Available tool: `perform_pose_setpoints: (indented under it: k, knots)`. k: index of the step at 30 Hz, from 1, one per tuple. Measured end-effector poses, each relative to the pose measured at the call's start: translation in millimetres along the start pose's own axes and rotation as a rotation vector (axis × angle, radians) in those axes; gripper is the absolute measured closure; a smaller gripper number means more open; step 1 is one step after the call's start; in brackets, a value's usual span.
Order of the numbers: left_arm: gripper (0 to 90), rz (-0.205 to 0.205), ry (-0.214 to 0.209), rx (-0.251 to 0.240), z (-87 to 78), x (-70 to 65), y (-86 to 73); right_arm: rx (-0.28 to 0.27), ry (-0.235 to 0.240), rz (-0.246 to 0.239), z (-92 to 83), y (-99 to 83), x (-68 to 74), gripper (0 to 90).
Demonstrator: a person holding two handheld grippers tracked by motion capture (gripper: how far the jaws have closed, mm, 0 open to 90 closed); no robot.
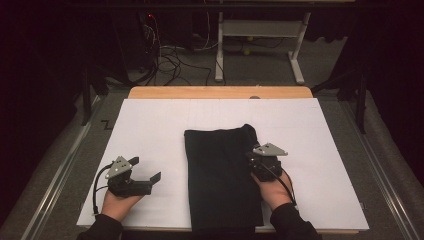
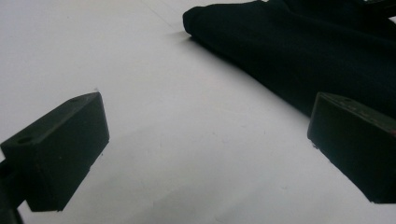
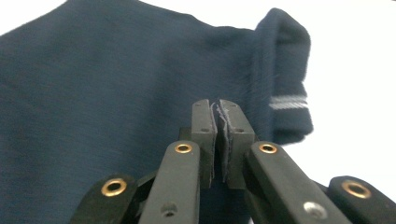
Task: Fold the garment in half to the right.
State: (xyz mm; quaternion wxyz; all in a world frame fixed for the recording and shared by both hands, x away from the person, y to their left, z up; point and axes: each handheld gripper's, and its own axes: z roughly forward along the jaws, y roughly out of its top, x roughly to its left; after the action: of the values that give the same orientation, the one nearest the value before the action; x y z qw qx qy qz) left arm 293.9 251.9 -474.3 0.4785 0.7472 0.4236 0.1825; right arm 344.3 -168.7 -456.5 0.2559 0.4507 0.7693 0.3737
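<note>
**Folding half done**

We see 1 dark garment (image 1: 222, 180) lying folded in the middle of the white bench (image 1: 150, 125). Our right gripper (image 3: 218, 109) has its jaws closed on the cloth's right edge. The left gripper (image 1: 150, 175) rests beside, jaws open and empty. Another fold probably remains.

Dark navy garment (image 1: 220, 175), folded into long rectangle, lies flat on white-covered worktop (image 1: 150, 125), centre, near edge reaching front of sheet. Far right corner turned up, showing ribbed cuff (image 3: 285, 100) with pale stripe (seen in right gripper view). Fabric edge pinched between right gripper's (image 3: 219, 116) pads.
</note>
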Motion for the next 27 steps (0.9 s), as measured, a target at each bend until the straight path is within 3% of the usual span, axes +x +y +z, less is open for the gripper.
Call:
perform_pose_setpoints:
  k: [5, 8, 19, 23, 27]
  knots:
    - [0.0, -0.016, -0.017, -0.015, -0.4, -1.3, 0.5, -0.014, -0.044, 0.021, -9.7, -16.0, -22.7, 86.2]
    - [0.0, -0.016, -0.022, -0.014, 0.6, -1.8, 0.2, -0.038, -0.049, 0.033, -19.3, -27.1, -34.6, 81.1]
    - [0.0, -0.010, -0.015, -0.013, 0.1, -1.8, -1.3, -0.132, 0.002, 0.071, -60.0, -59.3, -68.7, 43.4]
    - [0.0, -0.010, -0.015, -0.020, -3.9, -1.2, -2.1, -0.171, 0.019, 0.073, -72.2, -67.9, -72.3, 24.3]
    - [0.0, -0.007, -0.017, -0.027, -6.6, -2.1, -1.6, -0.214, 0.042, 0.073, -84.2, -73.6, -71.0, 15.2]
